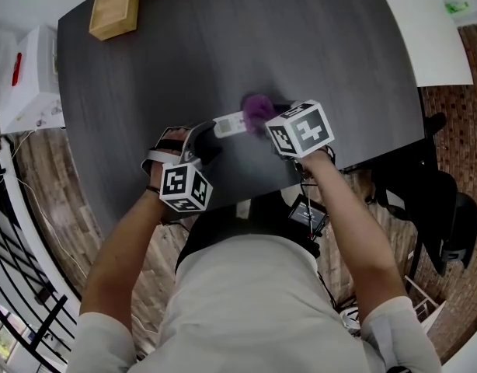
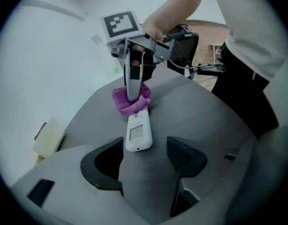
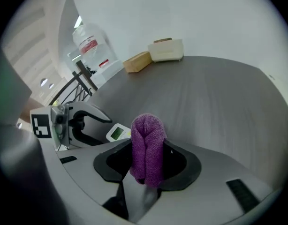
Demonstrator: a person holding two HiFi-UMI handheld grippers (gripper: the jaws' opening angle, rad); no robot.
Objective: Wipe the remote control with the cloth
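Just purple cloth (image 2: 122, 103) atop remote control (image 2: 138, 133)

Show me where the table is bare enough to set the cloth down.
The widest bare stretch of the table runs from the cloth out to the far and right edges. Another lies between the wooden block and the remote. It is crowded at the near edge, where the left gripper, remote and right gripper meet.
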